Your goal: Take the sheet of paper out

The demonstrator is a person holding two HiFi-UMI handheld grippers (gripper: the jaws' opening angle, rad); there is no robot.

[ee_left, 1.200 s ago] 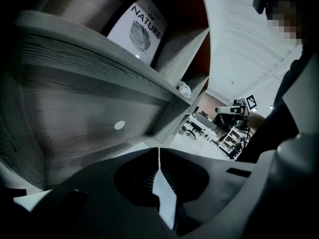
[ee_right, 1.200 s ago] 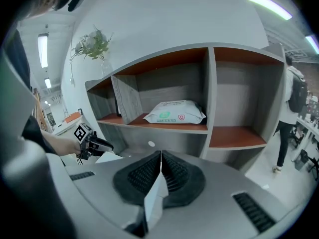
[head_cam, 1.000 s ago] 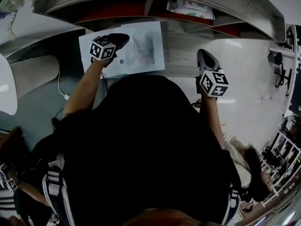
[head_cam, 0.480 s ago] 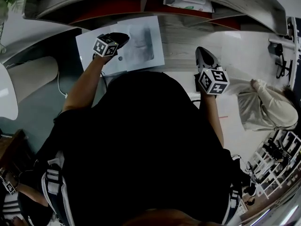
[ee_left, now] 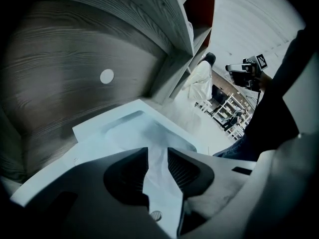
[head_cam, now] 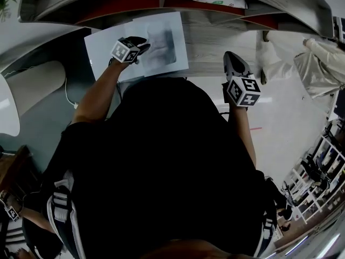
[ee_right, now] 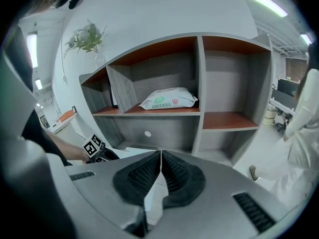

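Upper left, the left gripper [head_cam: 141, 41], jaws just opened with nothing gripped, sits over the paper [head_cam: 171, 58]. Centre right, the right gripper [head_cam: 232, 61] is closed and empty.

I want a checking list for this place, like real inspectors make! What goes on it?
Surface: grey wood-grain base of the shelf unit.
Job's things: white sheet of paper with a grey print, lying flat at the foot of the shelves.
Clutter: white pack of wipes on a red-brown shelf.
Grippers: left tongs have just been opening, over the paper, pads not pressing it; right tongs shut, nothing between them.
Cables: thin white cable, left of the paper.
Surroundings: leafy plant on top of the shelves; person in a white coat nearby.
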